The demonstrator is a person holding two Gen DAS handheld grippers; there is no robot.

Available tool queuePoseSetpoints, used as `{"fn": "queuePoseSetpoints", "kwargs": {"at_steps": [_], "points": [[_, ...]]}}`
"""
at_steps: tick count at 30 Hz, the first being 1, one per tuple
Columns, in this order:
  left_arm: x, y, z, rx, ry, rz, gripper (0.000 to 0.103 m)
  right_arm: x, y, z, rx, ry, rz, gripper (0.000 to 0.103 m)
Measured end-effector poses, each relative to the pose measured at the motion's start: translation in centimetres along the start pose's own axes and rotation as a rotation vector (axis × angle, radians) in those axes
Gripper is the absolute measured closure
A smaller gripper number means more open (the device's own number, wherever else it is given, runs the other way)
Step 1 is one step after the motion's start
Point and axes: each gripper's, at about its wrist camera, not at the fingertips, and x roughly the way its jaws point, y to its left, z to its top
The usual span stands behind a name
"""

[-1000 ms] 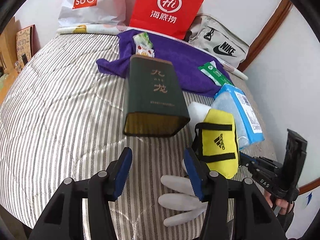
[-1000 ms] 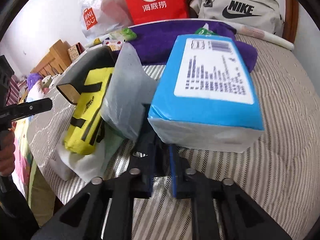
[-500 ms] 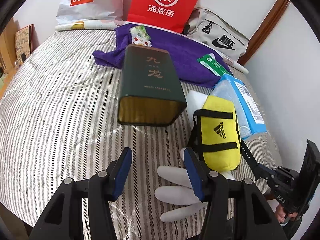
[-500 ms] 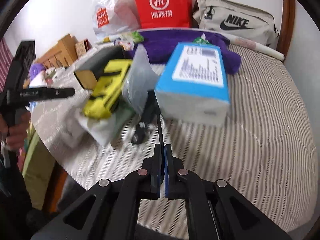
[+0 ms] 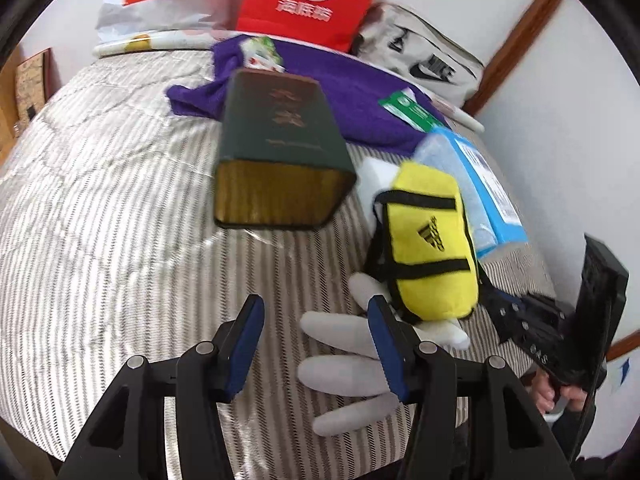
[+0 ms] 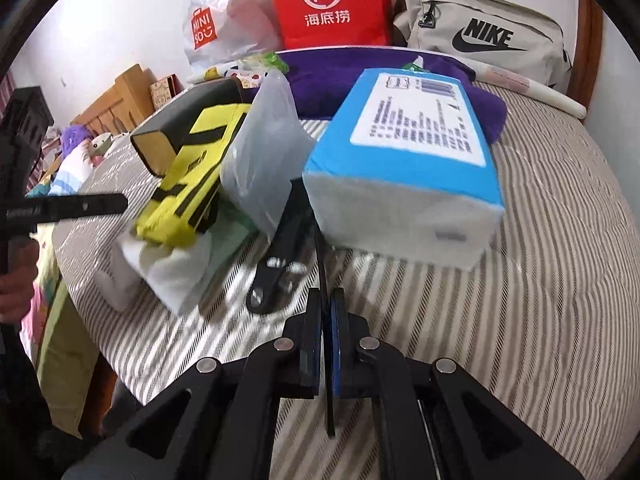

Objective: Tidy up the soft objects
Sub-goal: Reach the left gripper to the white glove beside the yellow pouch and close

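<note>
The left gripper [image 5: 316,334] hangs over a bed [image 5: 100,240] covered in a quilted grey-and-white striped spread, its blue-padded fingers wide apart with nothing between them. Just past its right finger lies a white fabric glove [image 5: 340,354], fingers puffy and splayed, and on top of the glove rests a small yellow pouch [image 5: 430,240] of soft fleecy cloth, boxy with rounded corners, edged and strapped in black.

The right gripper [image 6: 326,312] has its fingers pressed together on a thin black strap [image 6: 322,264] that runs forward toward the pouch [image 6: 192,184]. Seen from this side the pouch tilts on crumpled white cloth, touching a limp translucent plastic bag [image 6: 260,160].

Beside the bag sits a blue and white pack of tissues [image 6: 408,176], a soft-sided rectangular block in glossy wrap with a printed label on top. A dark green tin [image 5: 280,148], a hard rectangular box with gold lettering and a gold-toned end, lies on its side near the pouch. Behind it spreads a rumpled purple towel [image 5: 340,92] carrying a small green and white packet [image 5: 412,110]. Against the wall stand a red paper bag [image 6: 328,4], a crinkled white plastic bag [image 6: 216,20] and a beige canvas bag [image 6: 484,36].
</note>
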Motion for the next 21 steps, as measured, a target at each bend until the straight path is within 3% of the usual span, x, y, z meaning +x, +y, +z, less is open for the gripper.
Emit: {"fn": "queuePoseSetpoints", "kwargs": {"at_steps": [8, 16, 21], "points": [[0.8, -3.2, -1.2, 0.128, 0.017, -0.042, 0.037, -1.2, 0.1, -1.2, -0.012, 0.002, -0.021, 0.100], [0.8, -4.5, -2.9, 0.170, 0.039, -0.084, 0.034, -2.8, -1.1, -3.0, 0.036, 0.001, -0.047, 0.100], [1.2, -5.9, -3.8, 0.220, 0.049, -0.068, 0.031, -3.2, -1.6, -3.5, 0.059, -0.007, -0.051, 0.100]]}}
